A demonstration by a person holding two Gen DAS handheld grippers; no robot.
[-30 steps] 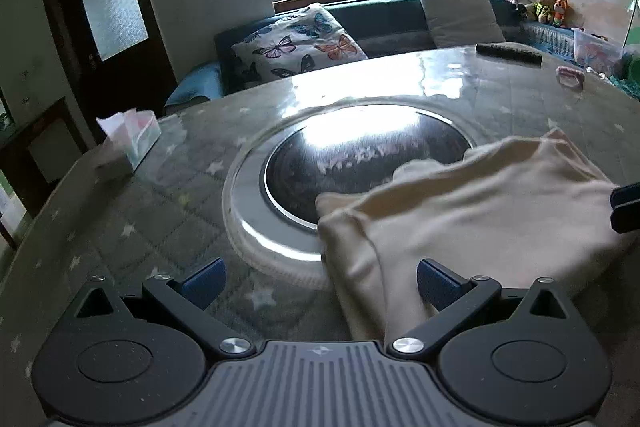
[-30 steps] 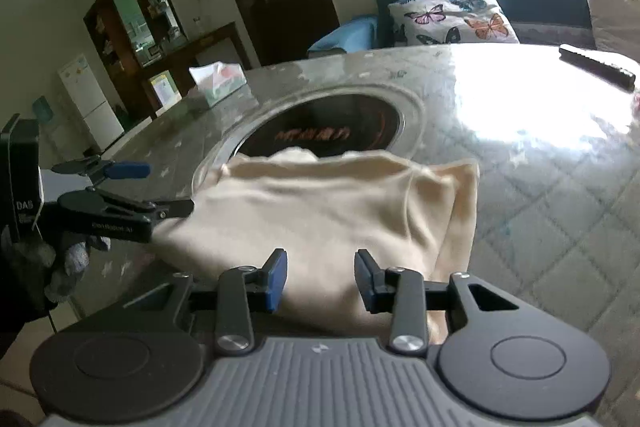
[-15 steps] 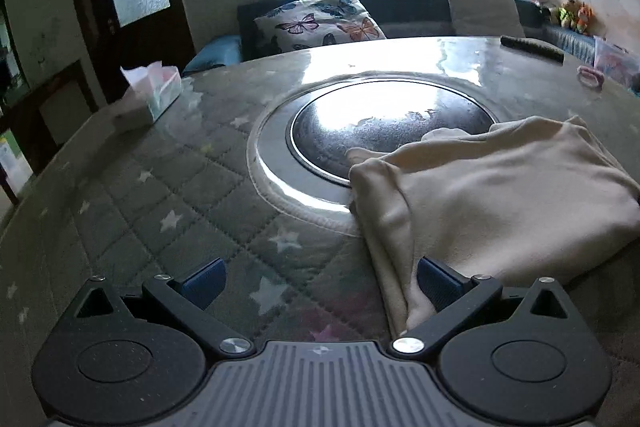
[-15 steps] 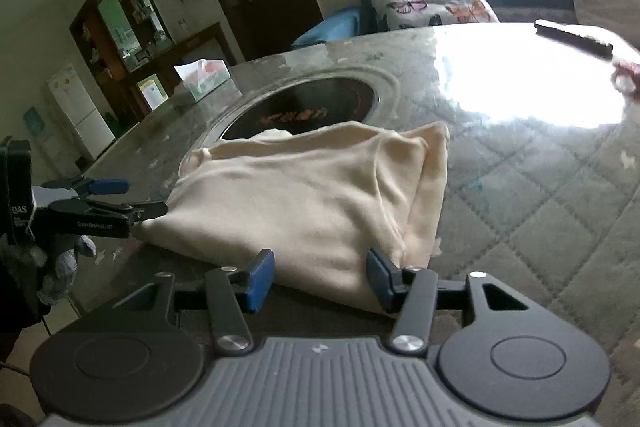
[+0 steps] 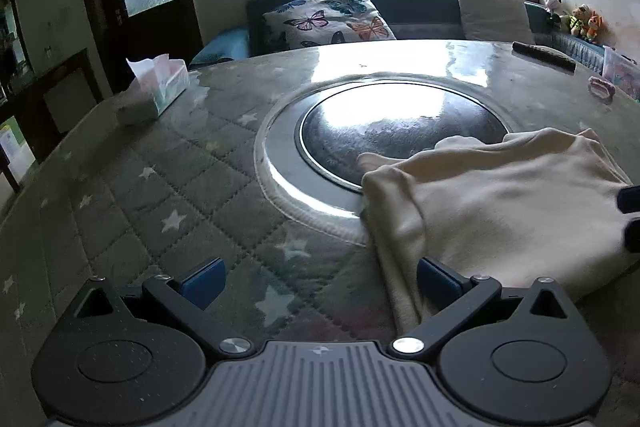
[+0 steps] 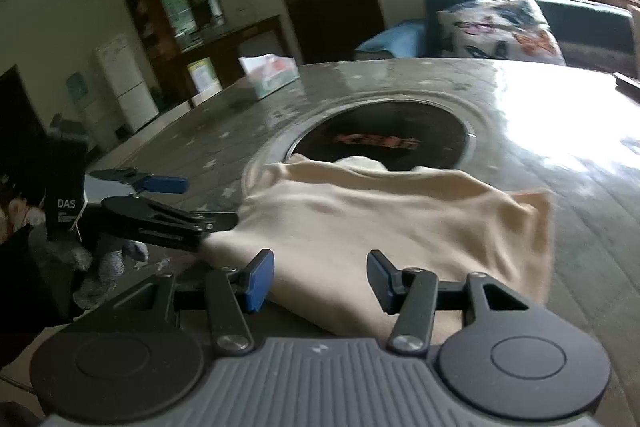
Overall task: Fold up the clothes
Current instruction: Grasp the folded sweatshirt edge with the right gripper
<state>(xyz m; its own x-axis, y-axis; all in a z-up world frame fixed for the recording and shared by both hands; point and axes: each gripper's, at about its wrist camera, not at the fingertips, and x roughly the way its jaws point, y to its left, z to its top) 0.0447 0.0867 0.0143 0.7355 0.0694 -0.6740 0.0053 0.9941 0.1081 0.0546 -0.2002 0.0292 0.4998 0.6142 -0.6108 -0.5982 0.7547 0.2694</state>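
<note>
Cream knit garment (image 6: 384, 227), folded into flat bundle, lies on quilted star-pattern counter (image 5: 168, 187), overlapping round dark glass inset (image 5: 400, 131). My left gripper (image 5: 320, 277) and right gripper (image 6: 320, 277): jaws spread, gripping nothing, flanking near hem, presumably for next crease or release.

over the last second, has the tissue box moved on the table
No. In the left wrist view the tissue box sits at the same table edge, left of the round cooktop; only the camera shifted.
</note>
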